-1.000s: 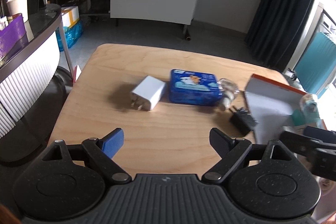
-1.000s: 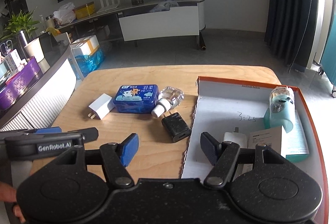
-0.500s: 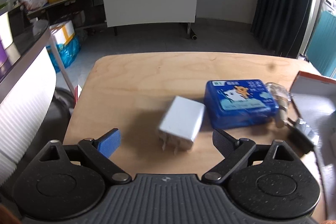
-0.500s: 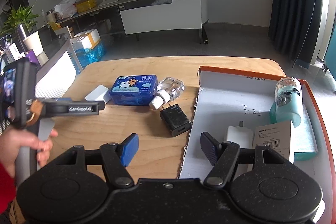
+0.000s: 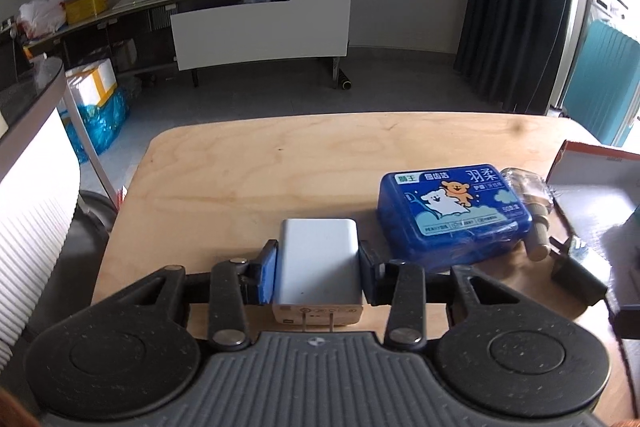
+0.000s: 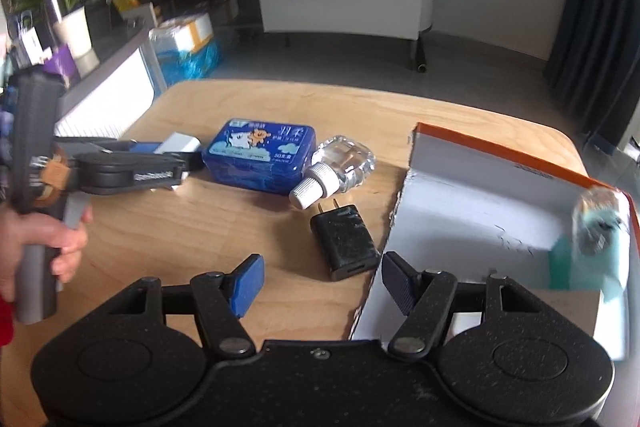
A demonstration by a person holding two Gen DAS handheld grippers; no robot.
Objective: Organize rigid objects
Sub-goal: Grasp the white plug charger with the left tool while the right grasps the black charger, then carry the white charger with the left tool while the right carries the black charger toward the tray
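My left gripper is shut on a white charger that rests on the wooden table, prongs toward the camera. It also shows in the right wrist view. A blue tin lies just right of it, also seen in the right wrist view. A clear bottle with a white cap and a black charger lie beside the tin. My right gripper is open and empty, just short of the black charger. An orange-rimmed box holds a teal bottle.
The table's left and far edges drop to the floor. A white ribbed counter stands left of the table. A low white shelf unit and dark curtains are at the back.
My left gripper moved forward onto the white charger and closed on its sides. My right gripper shifted left and nearer to the black charger, still open.
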